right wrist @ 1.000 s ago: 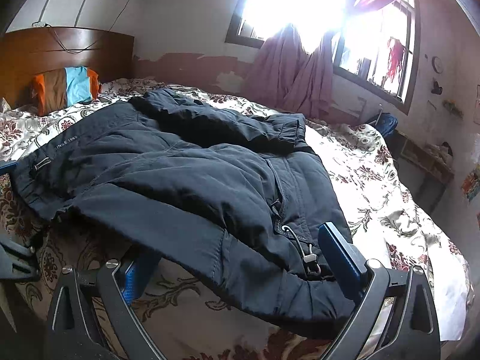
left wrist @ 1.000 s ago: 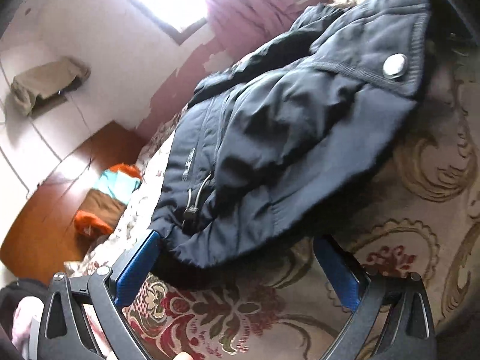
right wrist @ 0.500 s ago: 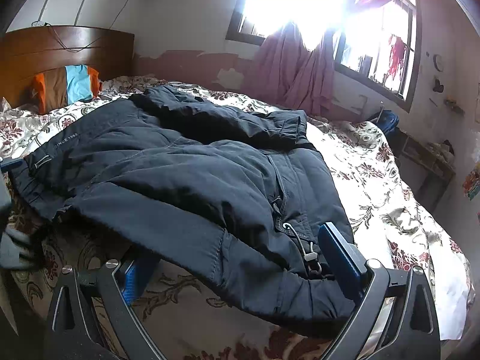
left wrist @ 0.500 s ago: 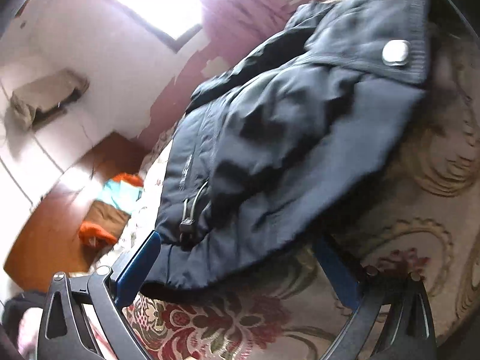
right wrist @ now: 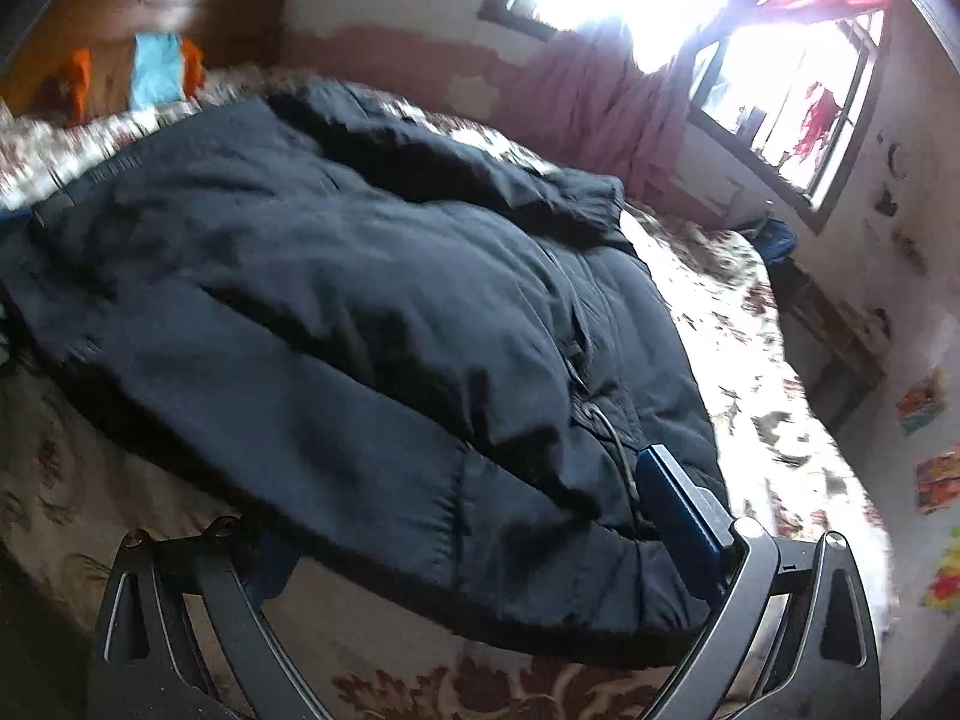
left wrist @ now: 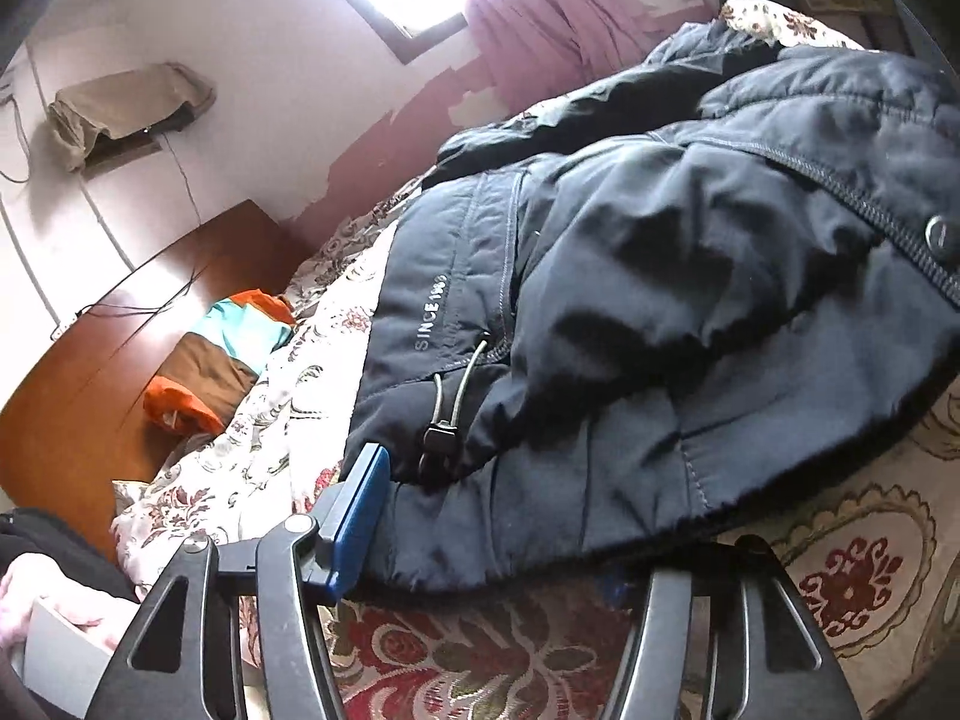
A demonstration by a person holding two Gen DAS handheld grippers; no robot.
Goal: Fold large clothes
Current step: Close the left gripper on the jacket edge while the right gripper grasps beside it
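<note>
Navy jacket (left wrist: 630, 312) spread on floral bedspread (left wrist: 852, 576); left gripper (left wrist: 498, 546), jaws just closing, straddles near hem, one pad hidden beneath, grip uncertain; right gripper (right wrist: 480, 534) likewise straddles near hem, blurred, grip uncertain

We find the jacket (left wrist: 630, 312) to be dark matt padded cloth with stitched seams, a shiny metal snap (left wrist: 937, 235) and a smooth elastic drawcord (left wrist: 459, 384). The bedspread (left wrist: 852, 576) is woven floral cloth. The headboard (left wrist: 120, 348) is glossy polished wood. The curtain (right wrist: 606, 108) is thin cloth.
</note>
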